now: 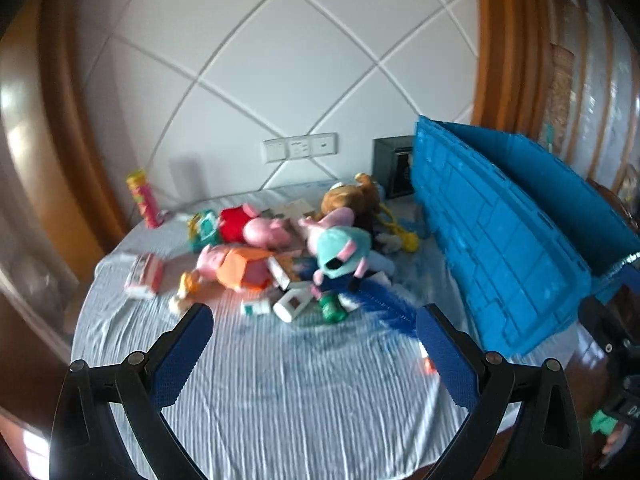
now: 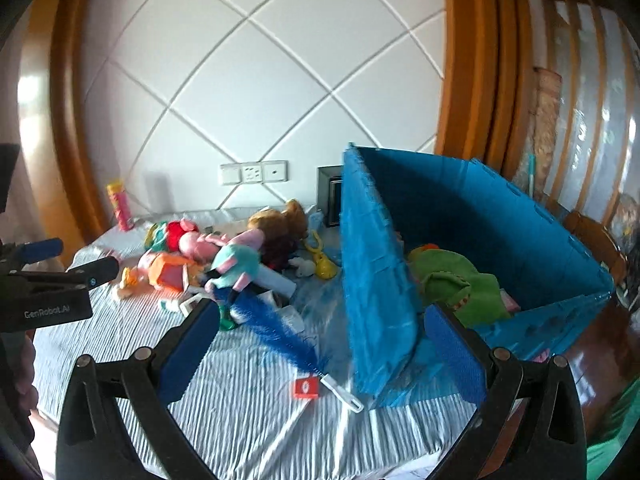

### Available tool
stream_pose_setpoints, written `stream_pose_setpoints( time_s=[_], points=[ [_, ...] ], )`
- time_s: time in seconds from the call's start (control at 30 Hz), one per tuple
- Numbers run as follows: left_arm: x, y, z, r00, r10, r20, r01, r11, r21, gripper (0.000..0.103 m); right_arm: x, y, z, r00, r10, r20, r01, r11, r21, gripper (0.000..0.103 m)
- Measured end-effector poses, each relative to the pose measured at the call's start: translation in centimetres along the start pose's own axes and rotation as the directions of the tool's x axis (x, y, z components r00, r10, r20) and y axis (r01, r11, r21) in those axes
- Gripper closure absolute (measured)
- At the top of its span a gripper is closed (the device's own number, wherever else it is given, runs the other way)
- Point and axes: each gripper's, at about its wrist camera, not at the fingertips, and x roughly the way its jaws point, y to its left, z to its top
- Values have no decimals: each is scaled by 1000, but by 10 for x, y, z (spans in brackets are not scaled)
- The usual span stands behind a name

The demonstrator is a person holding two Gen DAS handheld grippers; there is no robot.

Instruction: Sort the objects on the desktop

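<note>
Both the left gripper (image 1: 312, 344) and right gripper (image 2: 324, 344) hang wide open and empty over a tabletop (image 1: 280, 392) of toys (image 1: 256, 248) beside a blue bin (image 2: 480, 216).

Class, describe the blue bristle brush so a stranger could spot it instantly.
Start at the big blue crate on the striped cloth. Just left of its near corner lies the brush. Unlike the plush toys behind, it is thin and bristly, with a white handle.

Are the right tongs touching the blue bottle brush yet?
Apart. In the right wrist view the open right tongs hang empty, and the blue bottle brush lies on the striped cloth beyond them.
</note>
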Motion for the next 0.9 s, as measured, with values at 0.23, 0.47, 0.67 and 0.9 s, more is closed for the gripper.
stream_pose_setpoints(
  time_s=[0.23,0.47,0.67,0.9],
  points=[
    [-16,16,-27,1000,3,-9,-3,998,-66,0,-17,17,-11,997,71,-4,-71,997,-18,0],
    [-27,13,-35,1000,-3,-5,3,998,-55,0,-26,15,-16,996,85,-7,-85,996,-3,0],
    [-32,16,-36,1000,-9,5,9,998,-63,0,-30,15,-16,997,78,-6,-78,997,-3,0],
    [-35,15,-36,1000,3,11,-2,998,-61,0,-31,15,-17,997,74,-6,-74,997,2,0]
  ],
)
